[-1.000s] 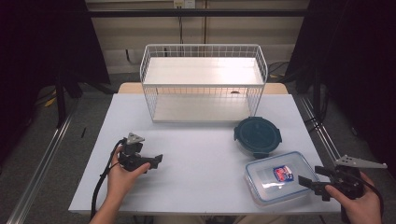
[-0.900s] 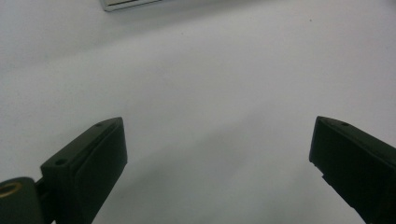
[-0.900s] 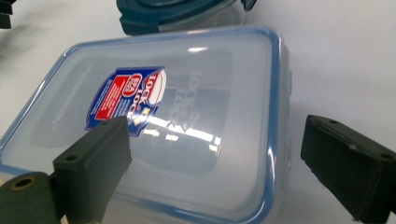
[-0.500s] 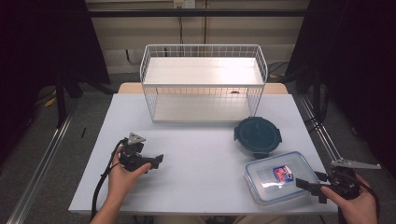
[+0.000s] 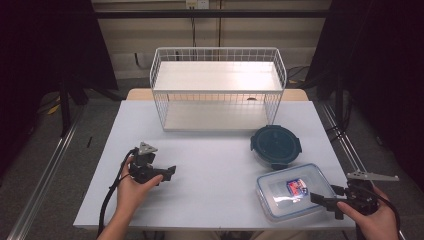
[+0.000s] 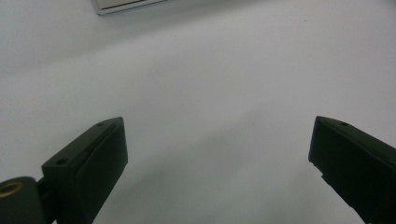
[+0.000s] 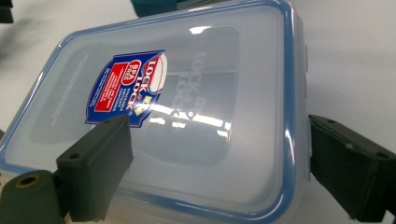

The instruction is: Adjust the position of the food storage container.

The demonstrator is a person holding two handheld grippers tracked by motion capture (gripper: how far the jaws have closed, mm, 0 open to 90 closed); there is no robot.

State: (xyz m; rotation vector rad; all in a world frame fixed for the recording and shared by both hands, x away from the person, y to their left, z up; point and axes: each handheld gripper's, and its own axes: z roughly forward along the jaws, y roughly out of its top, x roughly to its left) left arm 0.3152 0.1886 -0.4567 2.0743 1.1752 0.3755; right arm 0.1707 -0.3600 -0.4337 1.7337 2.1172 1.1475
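Rectangular clear plastic container [image 5: 294, 191] with blue-rimmed lid, directly ahead of the right gripper [image 5: 334, 205].

Right gripper: jaws spread wide, one over the lid near the red-and-blue label [image 7: 128, 87], the other just outside the container's long edge; nothing is clamped. Left gripper [image 5: 167, 173]: jaws apart, empty, over the bare white table [image 5: 210, 165], well apart from the container. A round dark teal lidded container [image 5: 275, 145] sits just beyond the rectangular one; a white wire basket [image 5: 218, 87] stands farther off. Handling estimate: the container looks empty, therefore light; walls rigid, smooth and probably slippery. Recommended grasp: across the short width, pads below the protruding lid rim, with moderate force to prevent sliding.
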